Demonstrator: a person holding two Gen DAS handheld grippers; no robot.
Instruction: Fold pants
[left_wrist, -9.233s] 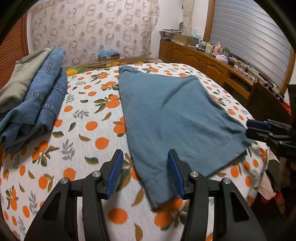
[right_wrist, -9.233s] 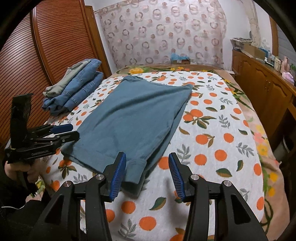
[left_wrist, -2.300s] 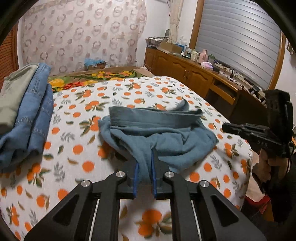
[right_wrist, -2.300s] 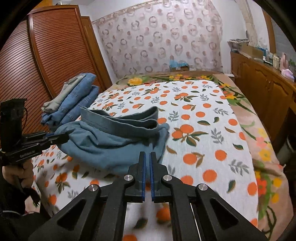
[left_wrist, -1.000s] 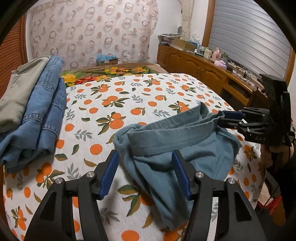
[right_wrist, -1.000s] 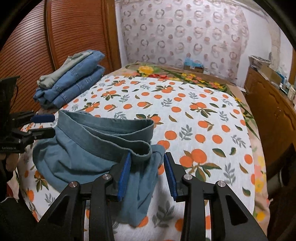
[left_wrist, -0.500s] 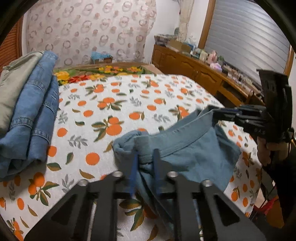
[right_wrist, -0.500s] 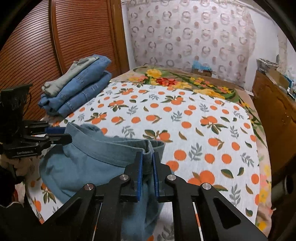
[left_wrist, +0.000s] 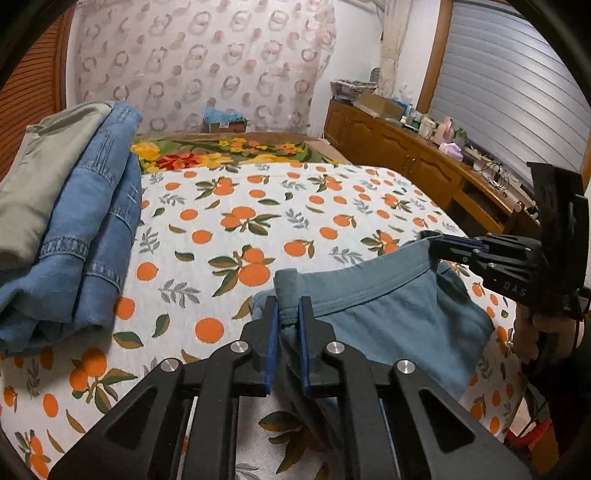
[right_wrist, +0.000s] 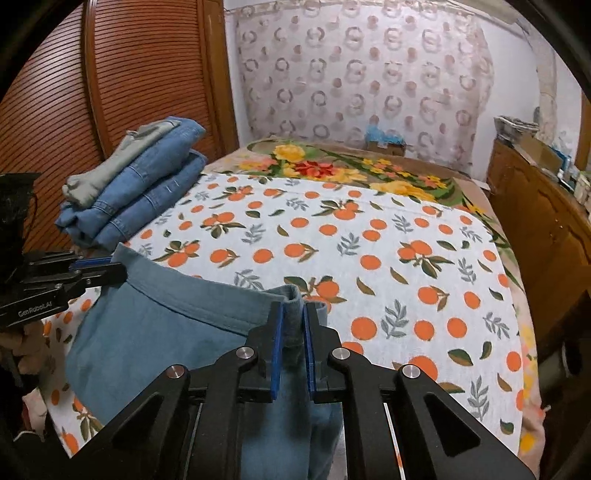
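Two corners of the pants (left_wrist: 373, 314) are in my grip, one in each gripper. My left gripper (left_wrist: 287, 314) has just closed on the waistband's left end, its blue pads pressed onto the bunched cloth. My right gripper (right_wrist: 293, 317) has likewise just closed on the other end; in the left view it (left_wrist: 436, 242) shows side-on at the right edge, tips pinching that corner.

Much of the pants is hidden: below the waistband the cloth drops behind my gripper bodies and past the bed's near edge, so I cannot tell how the legs lie or how many layers hang there. In the right view the lower part runs out of frame under the gripper. My hand (left_wrist: 532, 332) on the right gripper is partly cut off, and my other hand is barely visible in the dark left corner of the right view.

Between the grippers the waistband stretches in a shallow sag over the near part of the bed (right_wrist: 369, 236). Well apart, folded jeans (left_wrist: 92, 229) sit stacked at the far left.
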